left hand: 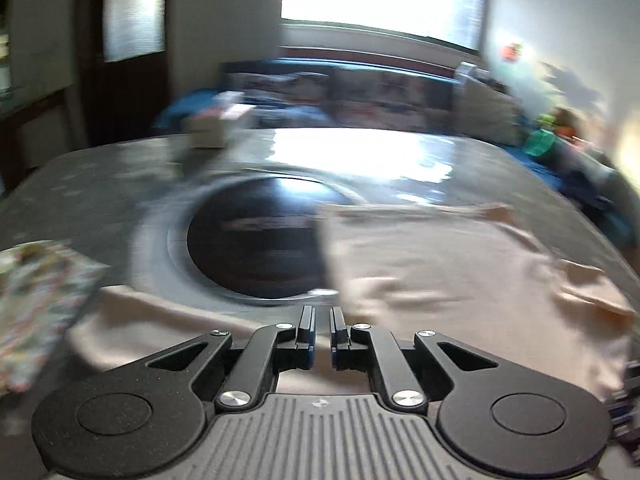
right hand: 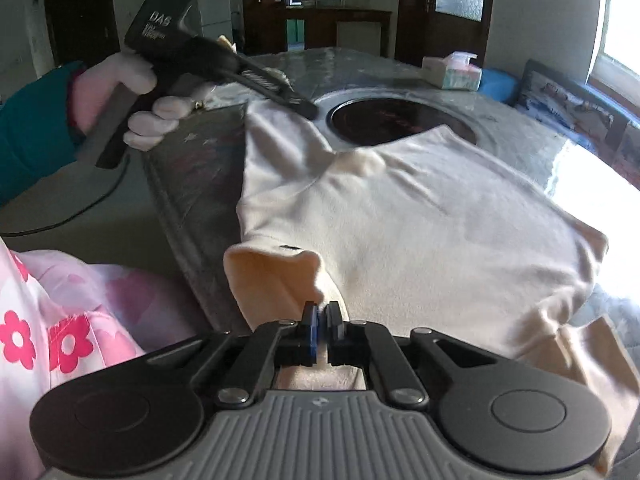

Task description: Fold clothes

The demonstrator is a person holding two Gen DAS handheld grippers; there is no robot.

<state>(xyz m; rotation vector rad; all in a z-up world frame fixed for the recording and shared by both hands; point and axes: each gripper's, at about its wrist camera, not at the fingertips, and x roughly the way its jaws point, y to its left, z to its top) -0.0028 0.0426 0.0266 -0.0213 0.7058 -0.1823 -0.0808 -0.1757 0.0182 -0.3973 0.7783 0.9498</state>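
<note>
A cream long-sleeved top (right hand: pixel 420 216) lies spread on the grey table (right hand: pixel 552 148); it shows blurred in the left wrist view (left hand: pixel 440 272). My right gripper (right hand: pixel 321 312) is shut on the garment's near edge beside a folded cuff (right hand: pixel 276 276). My left gripper (left hand: pixel 322 314) sits low over the cloth with its jaws nearly together and a narrow gap between them; whether cloth is pinched there is unclear. It also shows in the right wrist view (right hand: pixel 308 110), its tip at the raised end of a sleeve (right hand: pixel 280 128).
A dark round hob (right hand: pixel 384 124) is set in the table's middle, partly under the top. A tissue box (right hand: pixel 452 70) stands at the far edge. A patterned cloth (left hand: pixel 36 308) lies left. A pink floral apron (right hand: pixel 48 328) is near.
</note>
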